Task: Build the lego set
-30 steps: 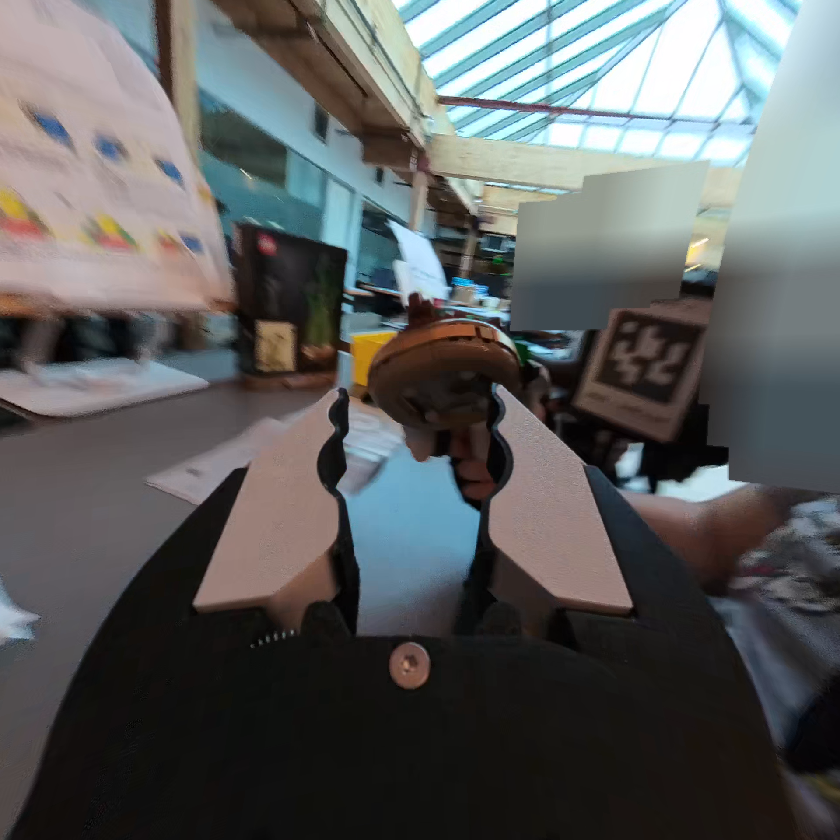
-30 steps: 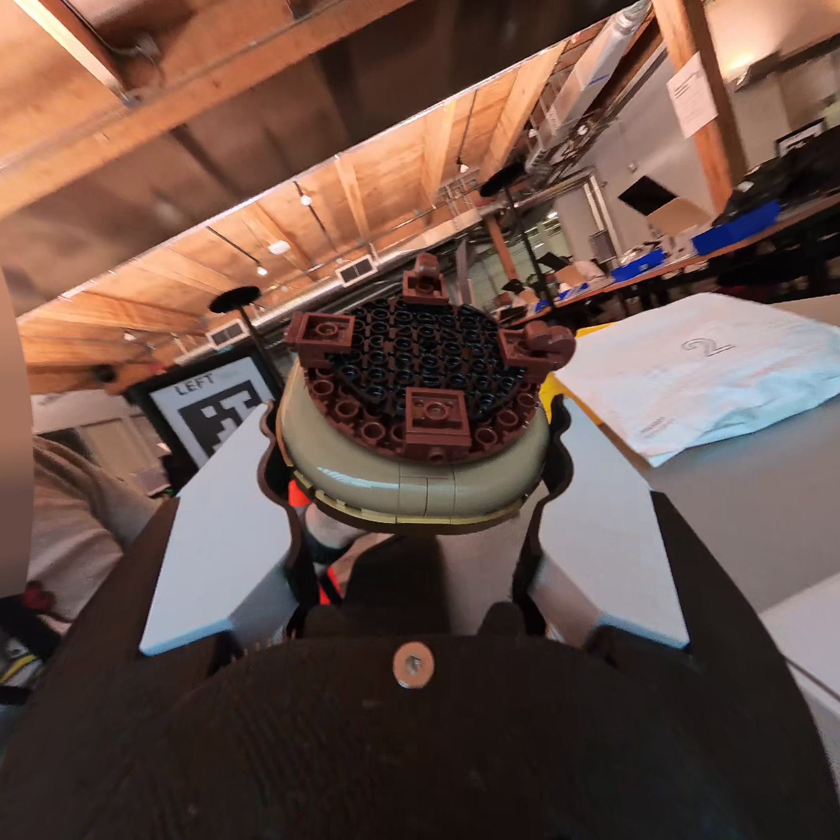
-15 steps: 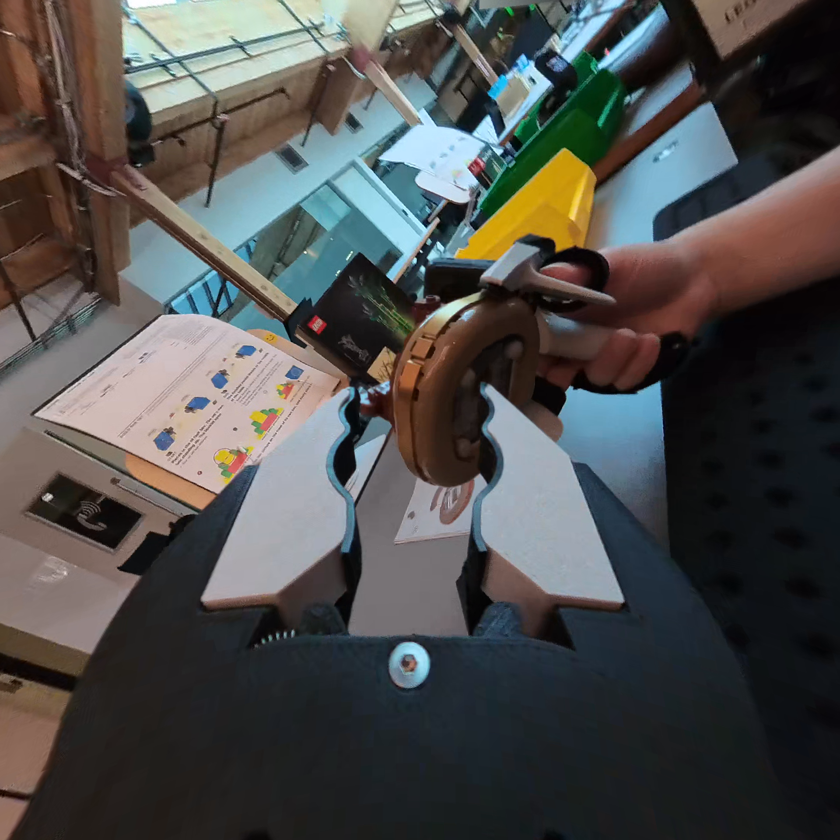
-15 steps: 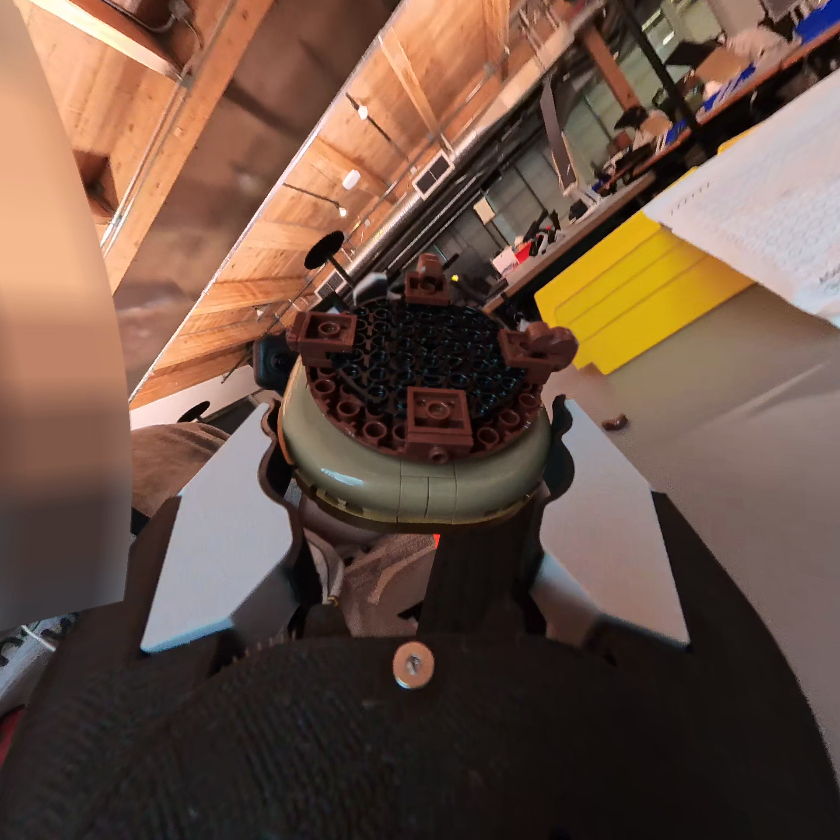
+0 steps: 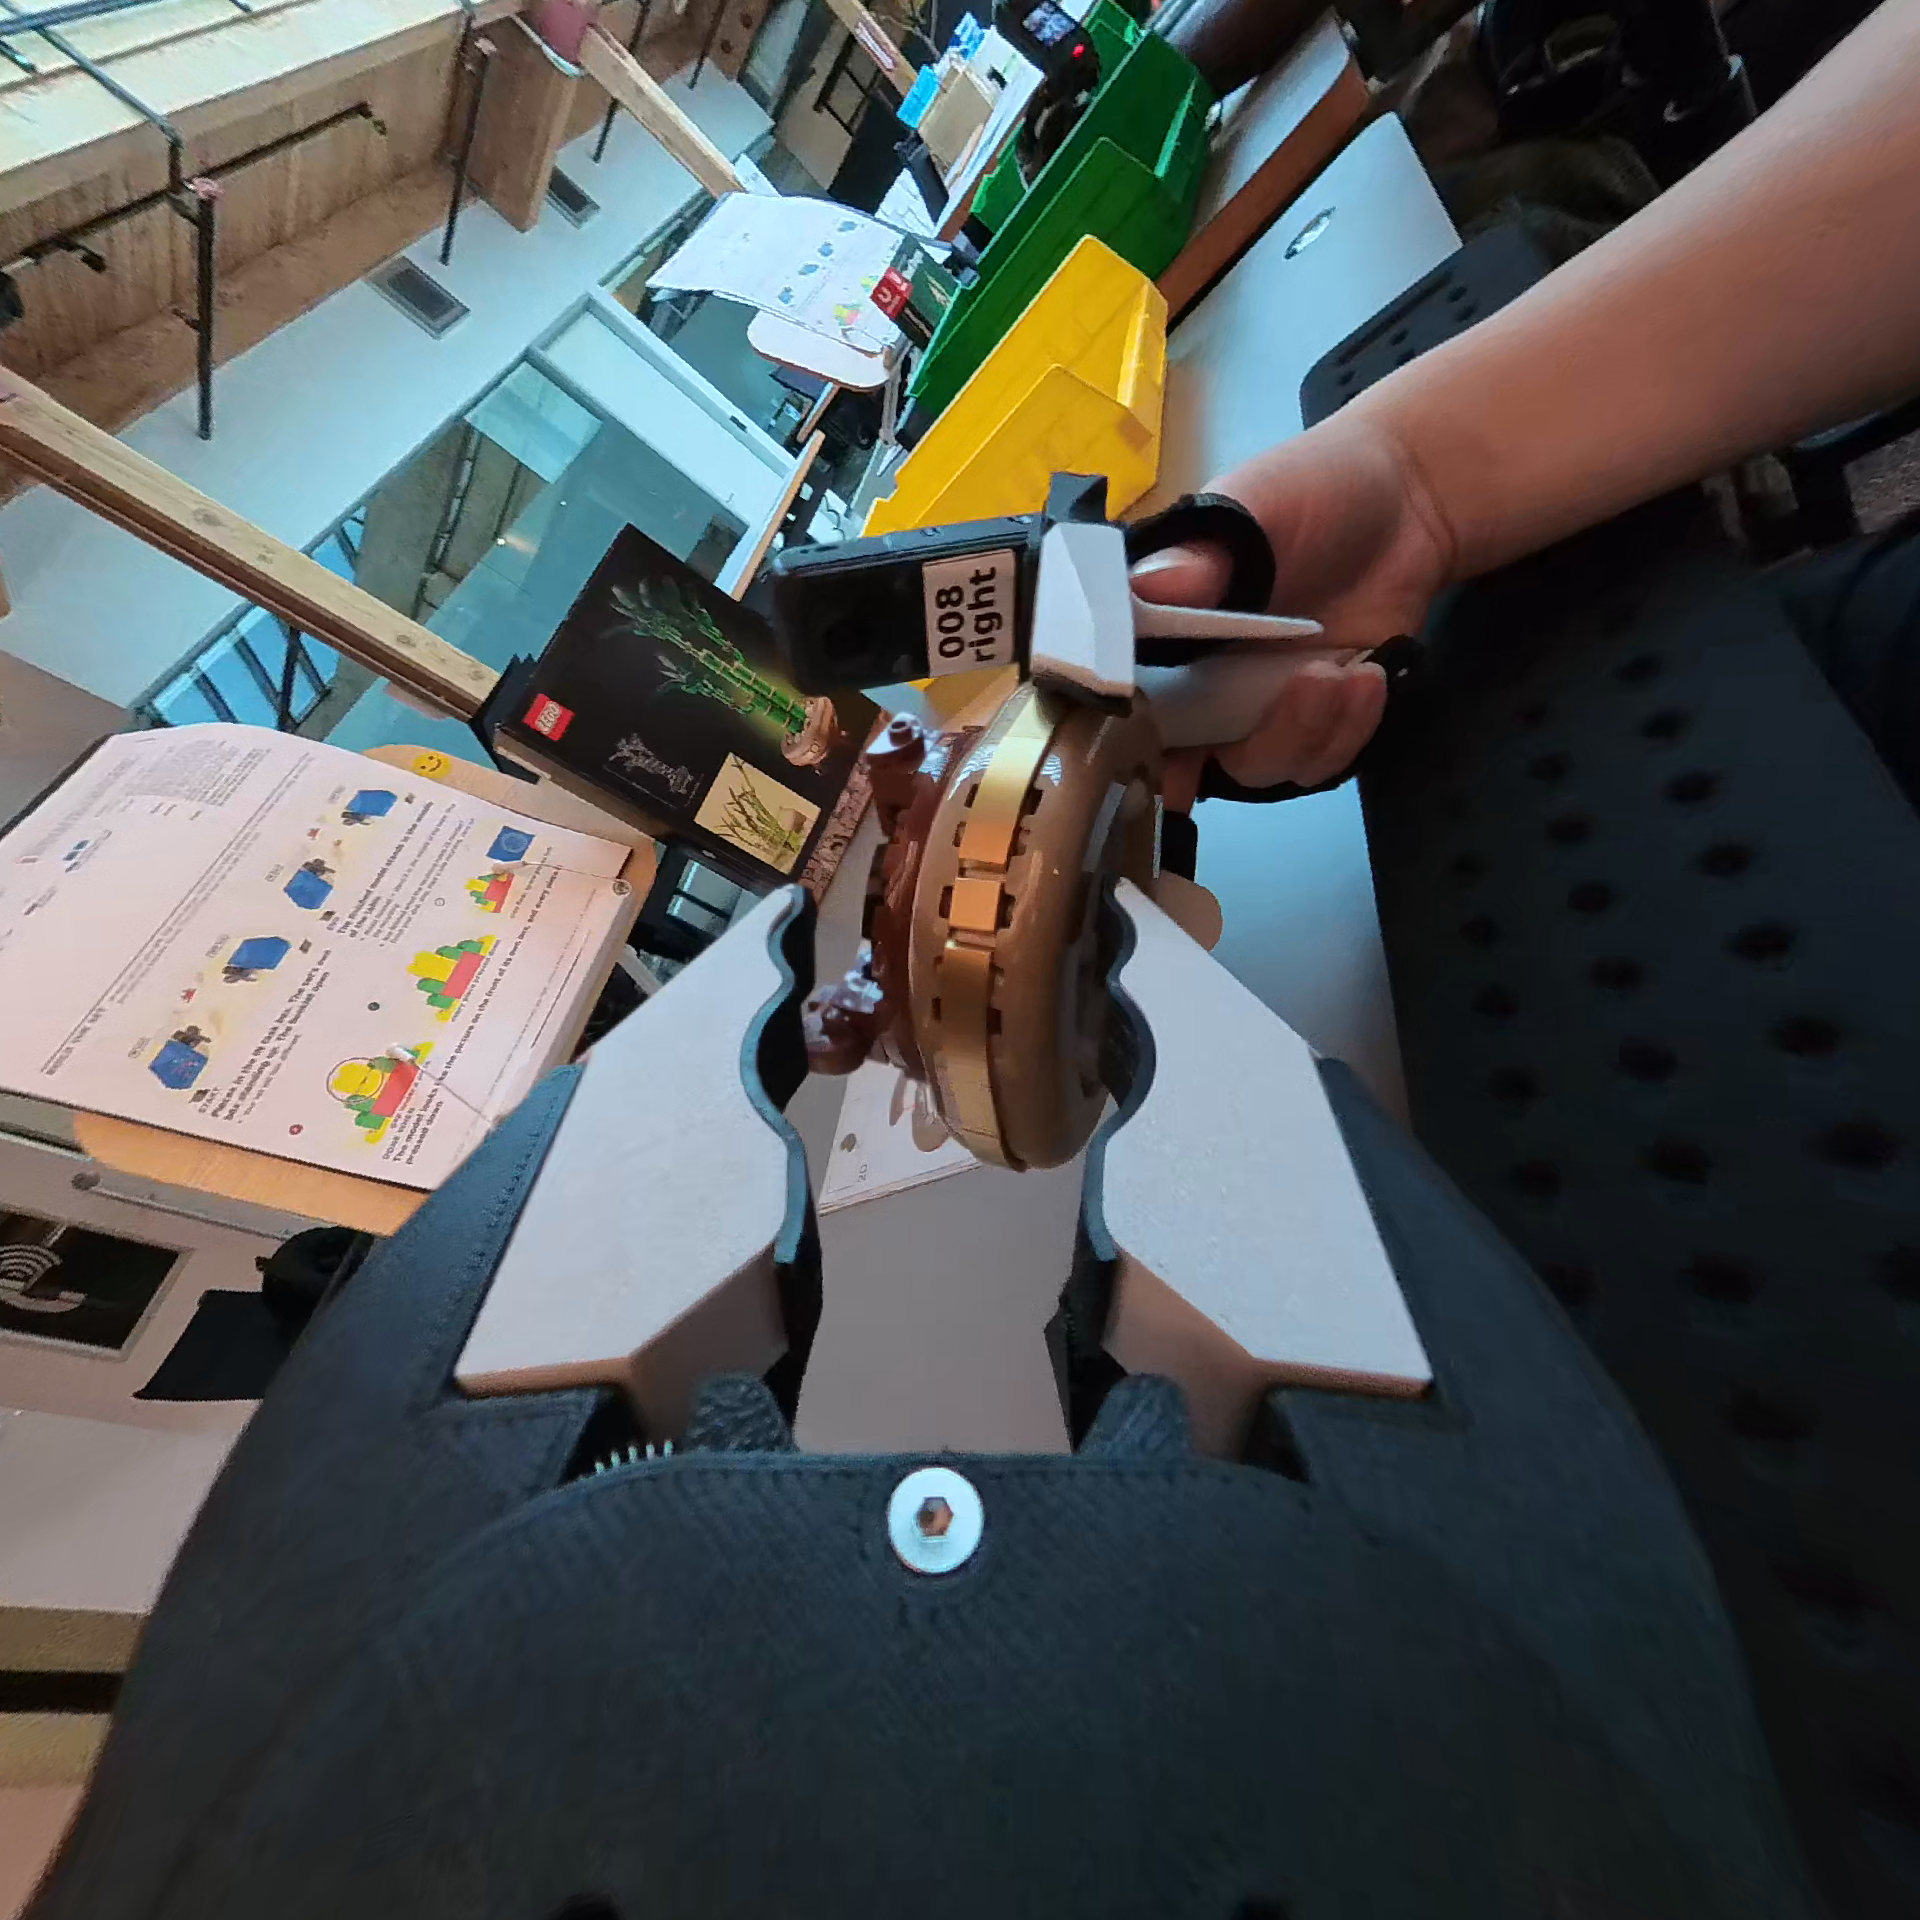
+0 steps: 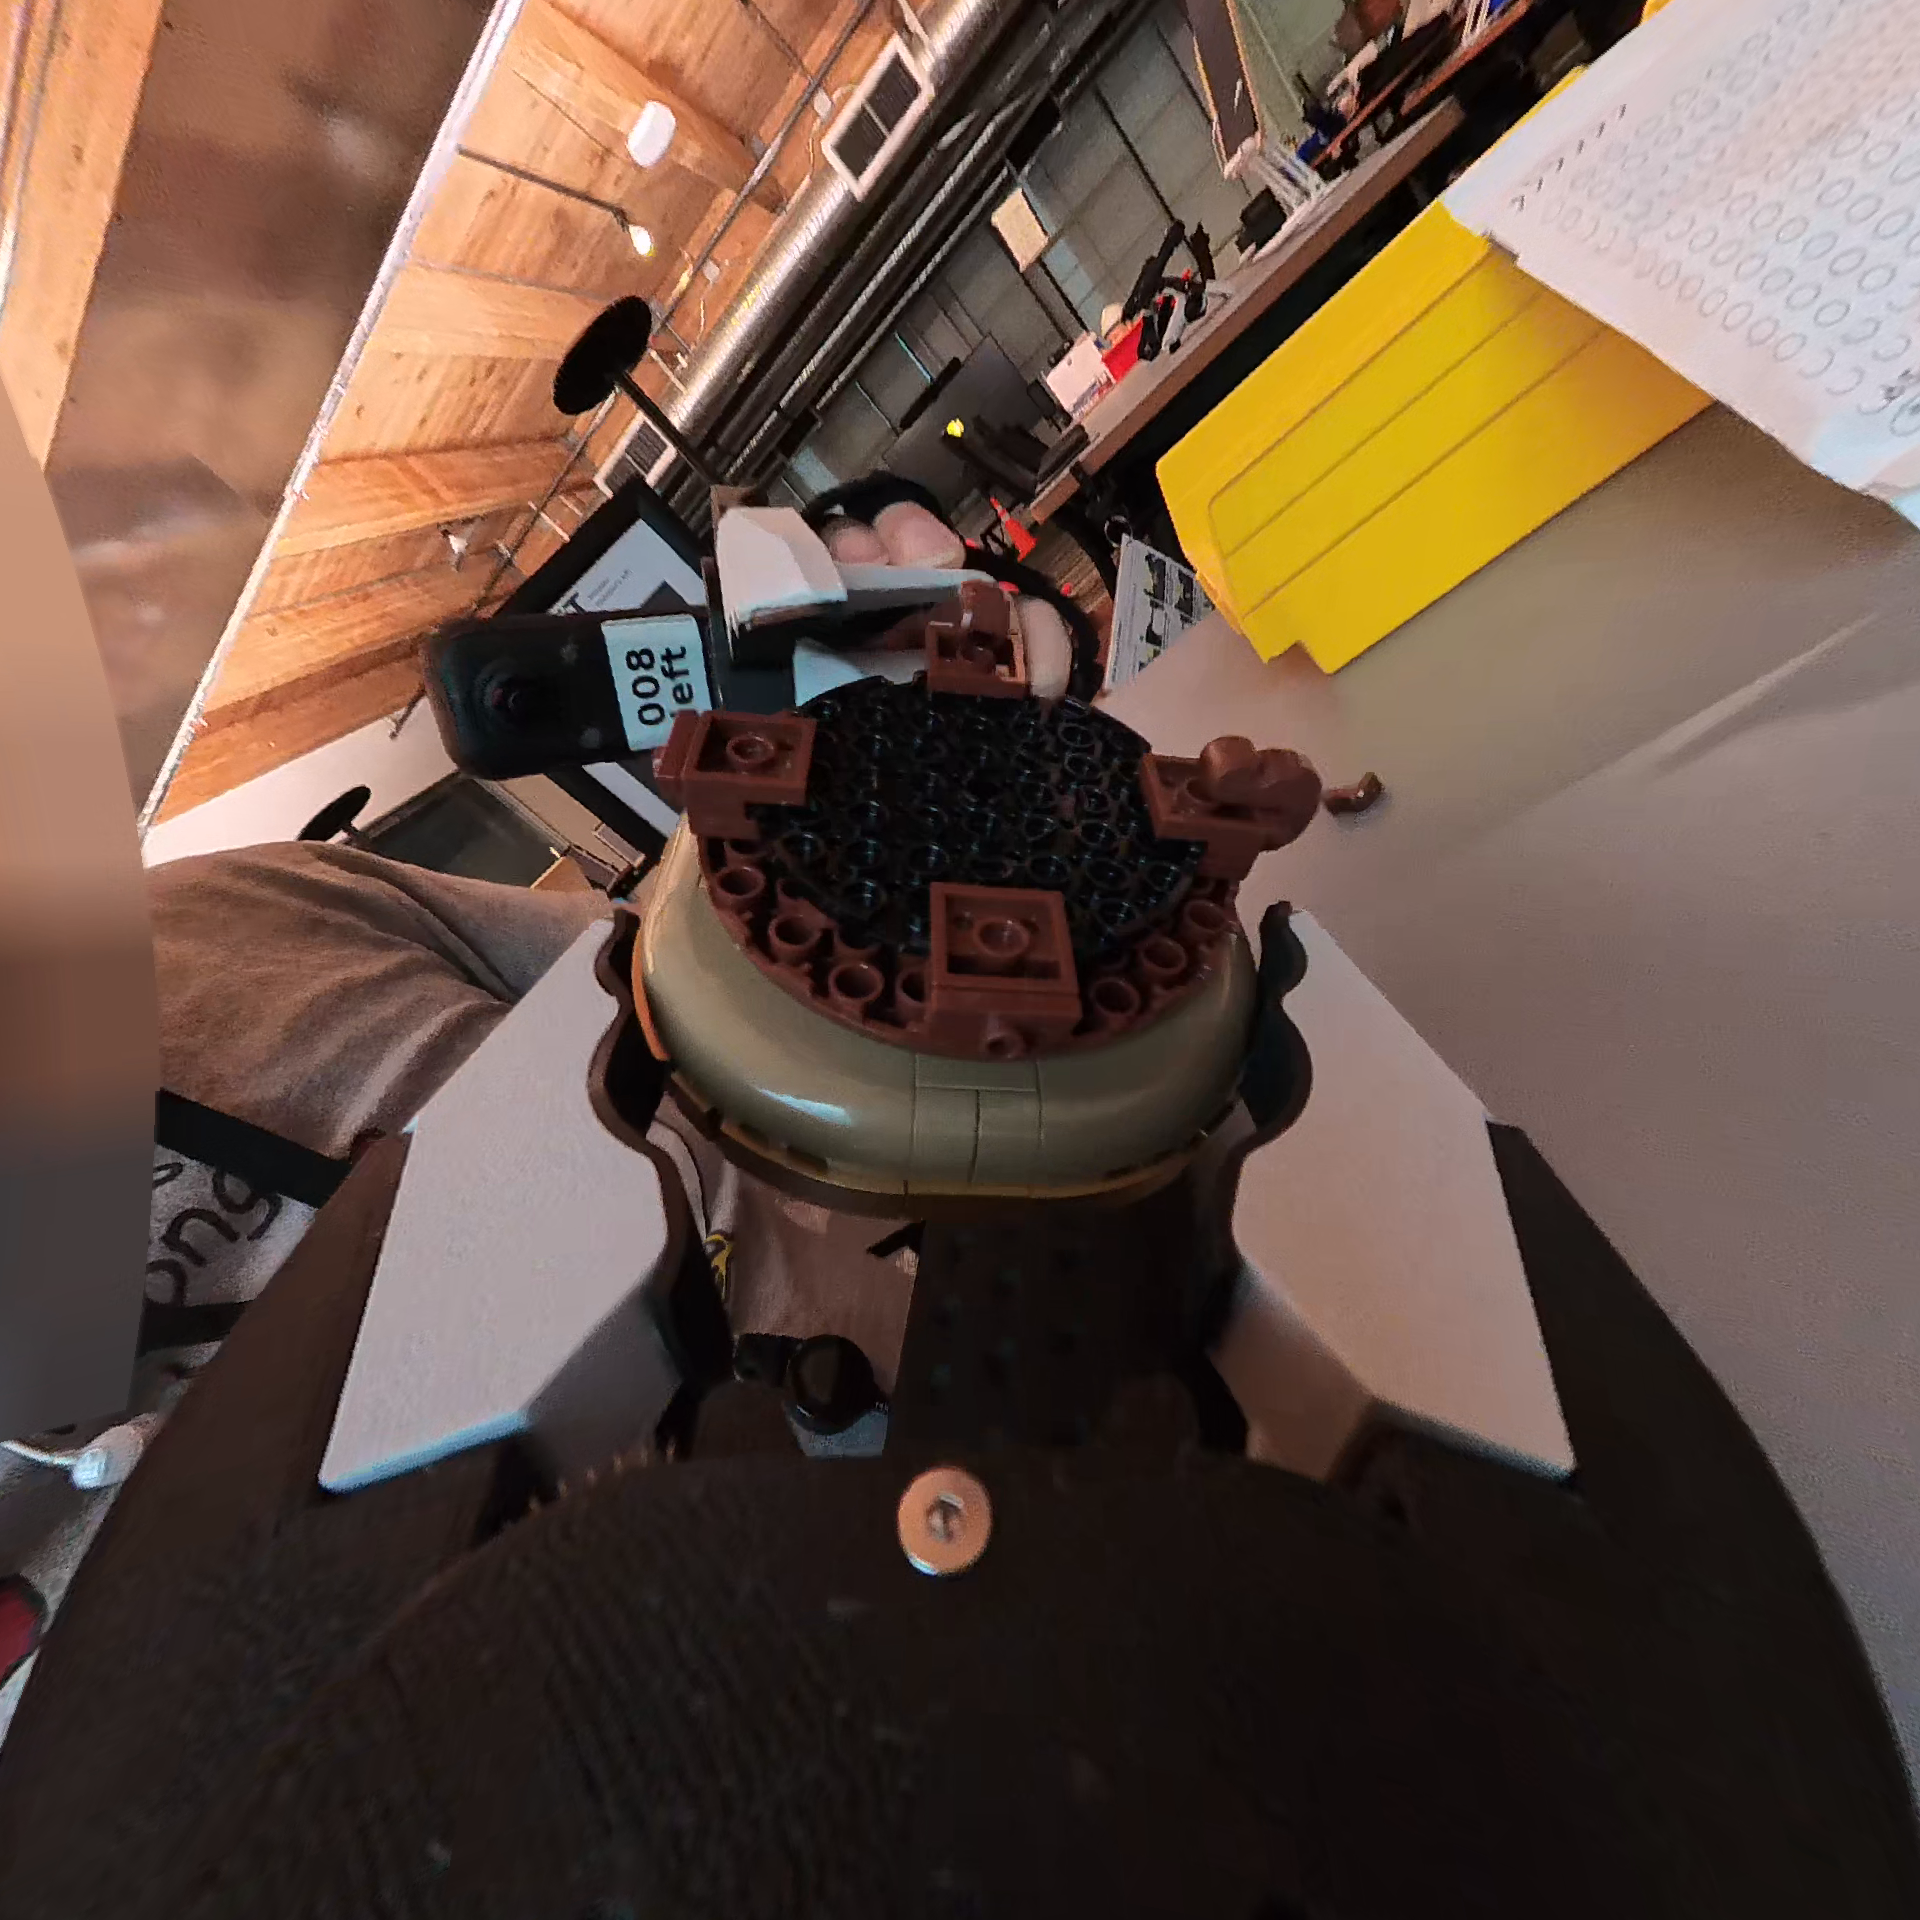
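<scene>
The round base (image 6: 940, 997) of the lego set is being held up in the air, above the bench (image 6: 1621, 935), by the right gripper (image 6: 940, 1039). Its jaws are pinching the olive rim on both sides, and the underside is facing the right camera. This underside is a black disc with a brown ring of studs. Four small brown pieces are sitting on it: a square plate (image 6: 1003, 956) near the camera, one on the left (image 6: 743, 769), one at the far side (image 6: 977, 644), and one on the right carrying an extra rounded part (image 6: 1247, 790).

In the left wrist view the base (image 5: 997, 935) is showing edge-on, tan and brown. The left gripper (image 5: 945, 997) is reaching toward it with jaws spread. The base is lying between the fingertips, but I cannot tell if they are touching it. No brick is visible in these jaws.

I am judging that the task is in an early or middle stage. The base looks mostly assembled, with feet fitted under it, but nothing tall is standing on it. One loose brown piece (image 6: 1351, 795) is lying on the bench behind the base, so probably more parts are waiting.

Farther out, the set's box (image 5: 665, 717) is standing beside an open instruction sheet (image 5: 291, 956). A yellow bin (image 5: 1039, 426) and green bins (image 5: 1081, 177) are lining the bench behind. A hand (image 5: 1320, 582) is gripping the handle of the right gripper.
</scene>
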`<state>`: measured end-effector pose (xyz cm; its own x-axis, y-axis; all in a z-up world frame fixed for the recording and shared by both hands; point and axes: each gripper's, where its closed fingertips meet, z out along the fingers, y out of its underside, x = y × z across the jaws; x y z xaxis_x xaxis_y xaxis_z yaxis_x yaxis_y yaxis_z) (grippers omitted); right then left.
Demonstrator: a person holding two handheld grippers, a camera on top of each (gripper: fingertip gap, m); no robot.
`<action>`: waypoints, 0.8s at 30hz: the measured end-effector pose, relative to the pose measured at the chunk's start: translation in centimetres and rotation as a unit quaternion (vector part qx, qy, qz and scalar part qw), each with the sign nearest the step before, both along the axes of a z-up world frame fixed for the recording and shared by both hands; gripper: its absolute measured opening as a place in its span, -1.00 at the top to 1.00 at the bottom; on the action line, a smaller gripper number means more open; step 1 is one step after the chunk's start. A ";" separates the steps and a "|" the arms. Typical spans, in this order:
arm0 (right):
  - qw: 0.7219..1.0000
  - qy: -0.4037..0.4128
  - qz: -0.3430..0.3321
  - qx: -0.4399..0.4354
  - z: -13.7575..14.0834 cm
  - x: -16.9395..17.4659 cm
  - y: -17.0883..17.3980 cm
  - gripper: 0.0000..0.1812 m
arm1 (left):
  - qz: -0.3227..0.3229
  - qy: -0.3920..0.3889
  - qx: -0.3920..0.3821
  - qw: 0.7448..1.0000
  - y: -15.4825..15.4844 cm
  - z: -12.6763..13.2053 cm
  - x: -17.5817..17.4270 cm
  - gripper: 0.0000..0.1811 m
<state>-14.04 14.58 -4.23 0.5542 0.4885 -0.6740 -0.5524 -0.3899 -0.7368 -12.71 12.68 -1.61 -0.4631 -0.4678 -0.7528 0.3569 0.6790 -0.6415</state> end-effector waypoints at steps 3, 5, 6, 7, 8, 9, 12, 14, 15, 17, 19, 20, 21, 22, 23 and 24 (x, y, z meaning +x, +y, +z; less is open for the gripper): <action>1.000 0.000 0.005 -0.011 -0.3 -0.1 0.0 -0.27 | -0.010 0.010 0.017 1.000 -0.4 -0.5 -0.1 0.46; 1.000 -0.005 0.008 -0.019 -0.7 -0.3 0.1 -0.27 | -0.015 0.018 0.029 0.999 -0.7 -0.9 -0.2 0.48; 1.000 -0.010 0.012 -0.021 -0.8 -0.5 0.1 -0.27 | -0.019 0.023 0.036 0.999 -0.8 -1.1 -0.3 0.51; 1.000 -0.015 0.013 -0.022 -0.9 -0.6 0.0 -0.27 | -0.022 0.024 0.037 0.999 -0.9 -1.2 -0.4 0.52; 1.000 -0.015 0.012 -0.021 -0.9 -0.6 0.0 -0.27 | -0.022 0.025 0.036 0.999 -0.9 -1.1 -0.4 0.52; 1.000 -0.016 0.013 -0.021 -0.9 -0.6 0.0 -0.27 | -0.023 0.028 0.032 0.999 -0.9 -1.1 -0.4 0.52; 1.000 -0.013 0.017 -0.020 -0.8 -0.7 0.0 -0.27 | -0.023 0.030 0.031 0.999 -0.9 -1.1 -0.5 0.53; 1.000 -0.013 0.019 -0.020 -0.8 -0.8 -0.1 -0.27 | -0.022 0.031 0.033 0.999 -1.0 -1.0 -0.6 0.54; 1.000 -0.013 0.020 -0.020 -0.8 -0.8 -0.1 -0.27 | -0.021 0.034 0.035 0.999 -1.0 -1.1 -0.6 0.53; 0.999 -0.011 0.022 -0.023 -0.9 -0.8 0.0 -0.27 | -0.019 0.039 0.038 0.998 -0.9 -1.1 -0.6 0.54; 0.999 -0.009 0.021 -0.022 -0.9 -0.8 0.0 -0.27 | -0.019 0.041 0.030 0.999 -0.9 -1.1 -0.6 0.53; 1.000 -0.010 0.018 -0.022 -0.9 -0.8 0.0 -0.27 | -0.018 0.043 0.021 0.999 -0.9 -1.1 -0.6 0.53; 1.000 -0.010 0.013 -0.024 -0.9 -0.6 0.1 -0.27 | -0.012 0.049 0.009 0.999 -0.7 -1.1 -0.5 0.52; 1.000 -0.005 0.007 -0.026 -0.9 -0.4 0.2 -0.27 | 0.004 0.060 -0.007 0.998 -0.4 -1.2 -0.3 0.51; 1.000 -0.001 0.001 -0.026 -0.9 -0.1 0.3 -0.27 | 0.023 0.072 -0.032 0.997 -0.1 -1.1 0.0 0.49; 1.000 0.001 -0.007 -0.027 -0.9 0.2 0.4 -0.27 | 0.031 0.078 -0.068 0.994 0.0 -0.8 0.2 0.39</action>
